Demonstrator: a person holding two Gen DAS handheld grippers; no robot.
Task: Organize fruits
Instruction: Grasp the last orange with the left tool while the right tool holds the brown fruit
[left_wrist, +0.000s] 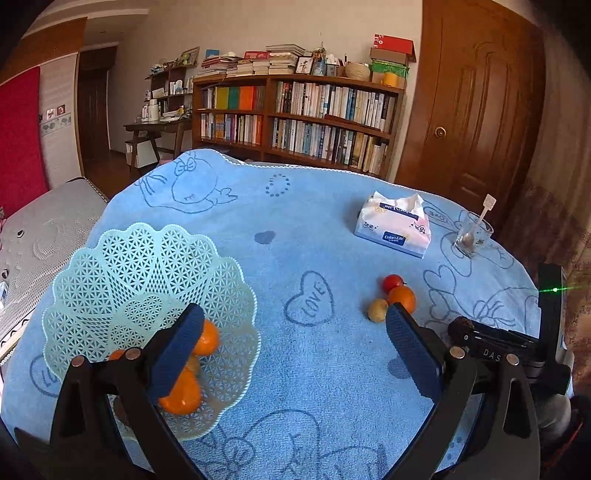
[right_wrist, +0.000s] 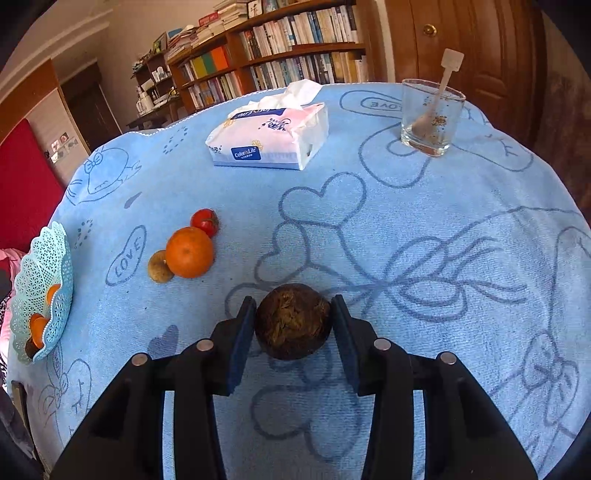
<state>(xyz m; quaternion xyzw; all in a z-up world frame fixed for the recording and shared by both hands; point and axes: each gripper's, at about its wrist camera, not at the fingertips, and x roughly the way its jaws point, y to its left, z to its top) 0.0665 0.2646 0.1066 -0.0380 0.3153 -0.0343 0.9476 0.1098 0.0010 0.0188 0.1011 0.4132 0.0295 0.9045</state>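
The right gripper had its jaws pinching a dark brown, rough-skinned round fruit, one pad pressed to each side of it, above the blue towel that covered the table. Whether the fruit rested on the cloth or hung just above it could not be told.

To the left of that gripper, three loose fruits sat in a tight cluster: an orange in the middle, a small red tomato touching its far side, and a small yellow-brown fruit touching its near left side.

The left gripper had its jaws spread wide with nothing between them. It hung over the towel, its left pad in front of the pale green lattice basket, which stood at the left edge of the table. Inside the basket lay several oranges, partly hidden by that pad. From the left wrist view the right gripper showed at the right edge, with the three-fruit cluster just beyond the left gripper's right pad.

At the far side of the table lay a soft tissue pack, and to its right stood a clear glass with a white spoon leaning in it. A bookshelf and a wooden door stood behind the table.
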